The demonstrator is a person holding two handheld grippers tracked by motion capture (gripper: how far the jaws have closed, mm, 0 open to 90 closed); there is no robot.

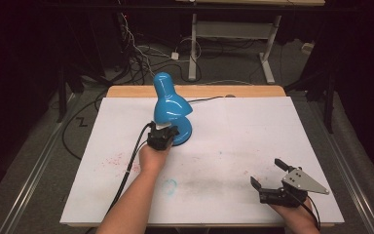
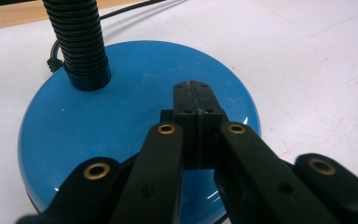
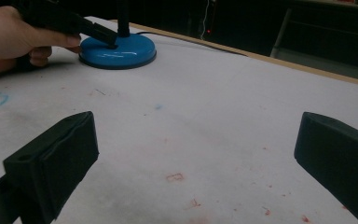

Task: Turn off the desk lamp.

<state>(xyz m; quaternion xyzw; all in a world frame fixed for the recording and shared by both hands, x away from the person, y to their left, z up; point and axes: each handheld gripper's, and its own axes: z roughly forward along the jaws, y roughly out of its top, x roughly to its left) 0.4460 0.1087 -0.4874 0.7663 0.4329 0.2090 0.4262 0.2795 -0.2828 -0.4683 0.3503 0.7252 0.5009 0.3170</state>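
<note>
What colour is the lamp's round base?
Shiny blue. The lamp's base shows best in the left gripper view.

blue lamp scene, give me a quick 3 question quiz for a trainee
1. True or false: the left gripper has its jaws shut, with the tips over the lamp base.
2. Which gripper has its jaws wide apart with nothing between them? A) left B) right C) both
3. Fill in: the lamp's black ribbed neck rises from the ____ base.

Key
1. True; in the left gripper view the two jaws meet, with nothing seen between them.
2. B; the right gripper sits near the table's front right corner, apart from the lamp.
3. blue
</note>
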